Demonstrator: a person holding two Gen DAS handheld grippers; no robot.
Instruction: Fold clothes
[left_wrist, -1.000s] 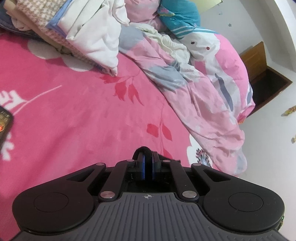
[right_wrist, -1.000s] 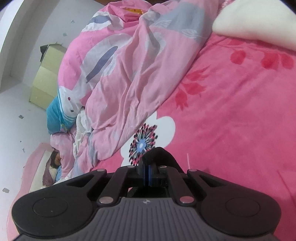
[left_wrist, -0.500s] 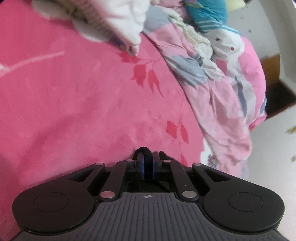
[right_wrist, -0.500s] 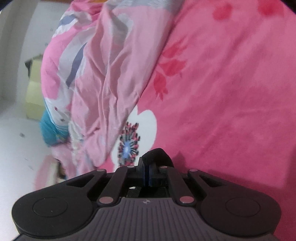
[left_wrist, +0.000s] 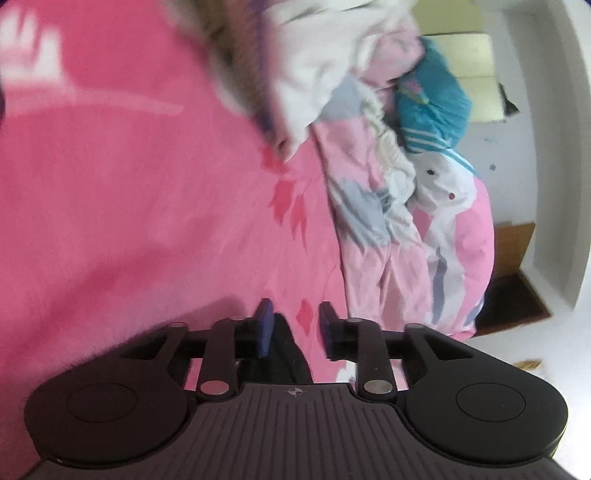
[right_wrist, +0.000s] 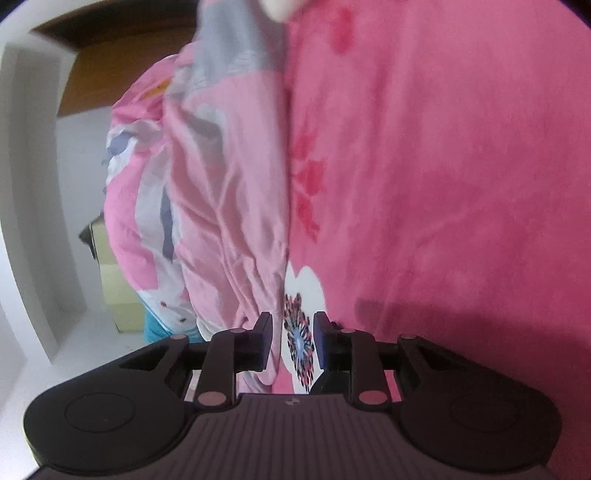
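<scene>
Pink blanket (left_wrist: 129, 221), two opening tools, one quilt (right_wrist: 221, 203)

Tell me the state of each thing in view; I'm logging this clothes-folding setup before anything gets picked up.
left claw: jaws opening, nothing between them.
right claw: jaws opening, nothing held.
pink blanket: spread flat over the bed.
floral quilt: bunched and crumpled along the bed's edge.
clothes pile: heaped, unfolded, blurred.
teal cloth: crumpled beside the quilt.

Bed under pink floral blanket (left_wrist: 140, 206); crumpled pink quilt (left_wrist: 402, 258) lay ahead-right of left gripper; heaped clothes (left_wrist: 306, 70) farther ahead.
</scene>
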